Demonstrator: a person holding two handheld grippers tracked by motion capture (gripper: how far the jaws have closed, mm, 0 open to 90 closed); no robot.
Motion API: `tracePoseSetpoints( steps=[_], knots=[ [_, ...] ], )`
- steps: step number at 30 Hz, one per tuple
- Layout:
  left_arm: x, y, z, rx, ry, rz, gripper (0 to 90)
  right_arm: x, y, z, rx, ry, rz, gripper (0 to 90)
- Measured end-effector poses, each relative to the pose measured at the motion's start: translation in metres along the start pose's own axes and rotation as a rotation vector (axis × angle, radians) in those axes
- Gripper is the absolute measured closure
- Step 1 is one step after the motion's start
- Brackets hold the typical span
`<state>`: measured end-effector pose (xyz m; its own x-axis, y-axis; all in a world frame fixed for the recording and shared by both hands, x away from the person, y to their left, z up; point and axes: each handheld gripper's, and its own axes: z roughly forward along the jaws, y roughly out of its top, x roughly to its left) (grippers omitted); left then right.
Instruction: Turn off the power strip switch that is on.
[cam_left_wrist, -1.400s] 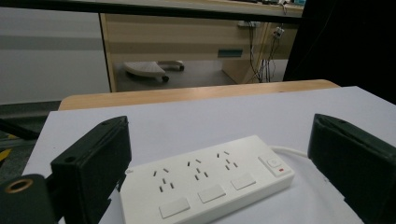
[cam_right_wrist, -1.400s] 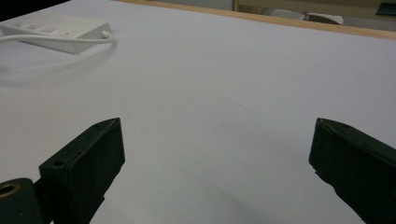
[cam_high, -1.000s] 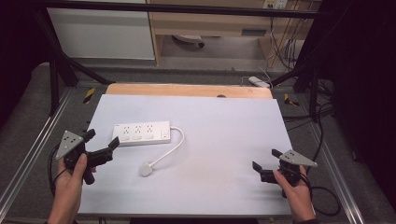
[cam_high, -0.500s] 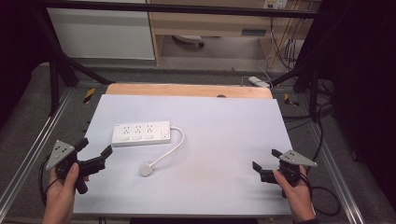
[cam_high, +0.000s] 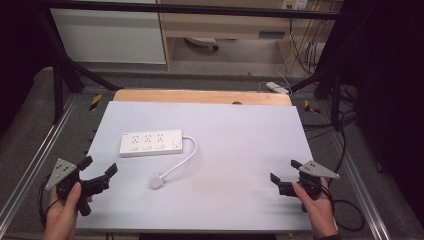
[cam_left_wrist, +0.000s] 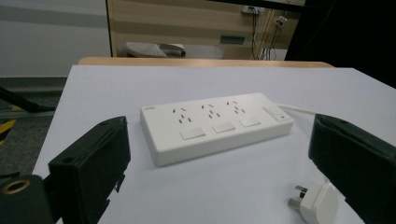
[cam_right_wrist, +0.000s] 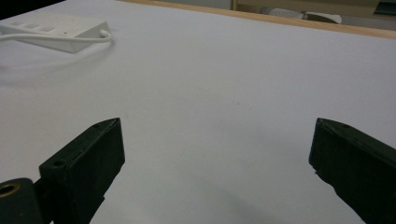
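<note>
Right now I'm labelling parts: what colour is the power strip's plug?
White, like its cable; the plug shows best in the left gripper view.

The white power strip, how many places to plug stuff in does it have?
3. The sockets sit in one row along the power strip: one at its left end, one in the middle, one beside the switch. None look hidden.

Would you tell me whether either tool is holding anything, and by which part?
Nothing is held: the left tool and right tool are open and empty.

Left gripper (cam_high: 98, 168) — jaws wide apart; right gripper (cam_high: 283, 170) likewise, seemingly hovering.
</note>
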<state>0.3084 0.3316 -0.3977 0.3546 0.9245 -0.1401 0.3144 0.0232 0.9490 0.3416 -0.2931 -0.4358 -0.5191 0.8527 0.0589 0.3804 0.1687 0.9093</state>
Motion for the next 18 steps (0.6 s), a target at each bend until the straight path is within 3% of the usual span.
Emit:
tracePoseSetpoints(
  steps=[8,18],
  knots=[
    [-0.002,-0.008,0.004,0.031,-0.015,0.010,5.7,0.000,0.000,0.000,0.001,0.001,0.003,3.9],
    [-0.012,-0.018,0.014,0.095,-0.055,0.051,5.7,0.000,0.000,0.000,0.005,0.002,-0.003,3.9]
  ],
)
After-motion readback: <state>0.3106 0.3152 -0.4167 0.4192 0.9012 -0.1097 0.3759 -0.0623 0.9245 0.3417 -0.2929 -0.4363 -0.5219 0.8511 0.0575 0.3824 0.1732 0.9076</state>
